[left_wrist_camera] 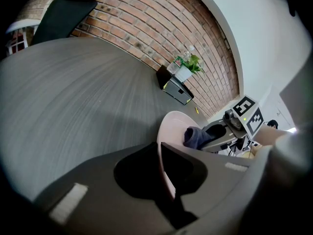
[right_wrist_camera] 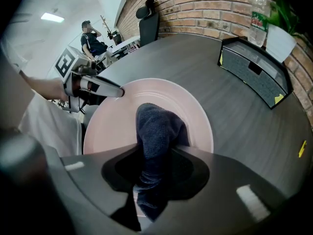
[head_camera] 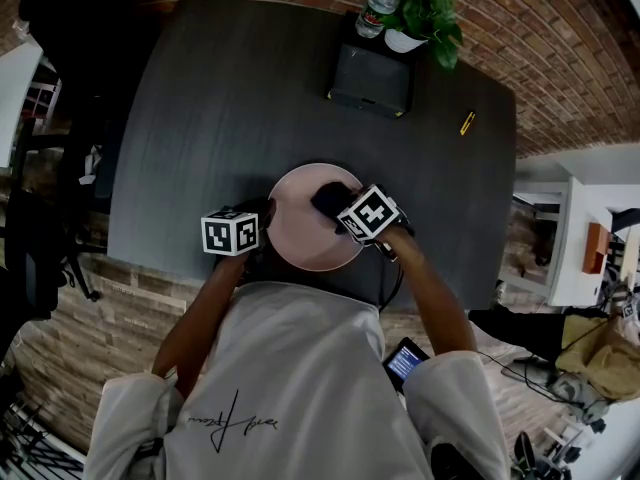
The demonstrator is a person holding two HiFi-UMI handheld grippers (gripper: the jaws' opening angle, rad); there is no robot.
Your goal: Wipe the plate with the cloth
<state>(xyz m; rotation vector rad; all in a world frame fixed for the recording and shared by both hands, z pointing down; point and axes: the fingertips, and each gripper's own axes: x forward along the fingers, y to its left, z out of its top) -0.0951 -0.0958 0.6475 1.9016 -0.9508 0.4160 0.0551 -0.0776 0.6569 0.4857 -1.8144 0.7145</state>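
Note:
A pale pink plate (head_camera: 300,230) lies on the dark grey table (head_camera: 220,118) near its front edge. My left gripper (head_camera: 262,230) is shut on the plate's left rim (left_wrist_camera: 164,165), which passes edge-on between the jaws. My right gripper (head_camera: 340,208) points steeply down over the plate and is shut on a dark blue cloth (right_wrist_camera: 155,131). The cloth's bunched end rests on the plate's surface (right_wrist_camera: 115,116) right of its centre. From the left gripper view the cloth (left_wrist_camera: 196,136) and the right gripper (left_wrist_camera: 220,131) show above the plate.
A black box (head_camera: 372,78), a water bottle (head_camera: 382,6) and a potted plant (head_camera: 425,18) stand at the table's far edge. A small yellow item (head_camera: 467,122) lies to the right. A phone (head_camera: 405,360) shows by my right side. A person (right_wrist_camera: 93,40) stands in the background.

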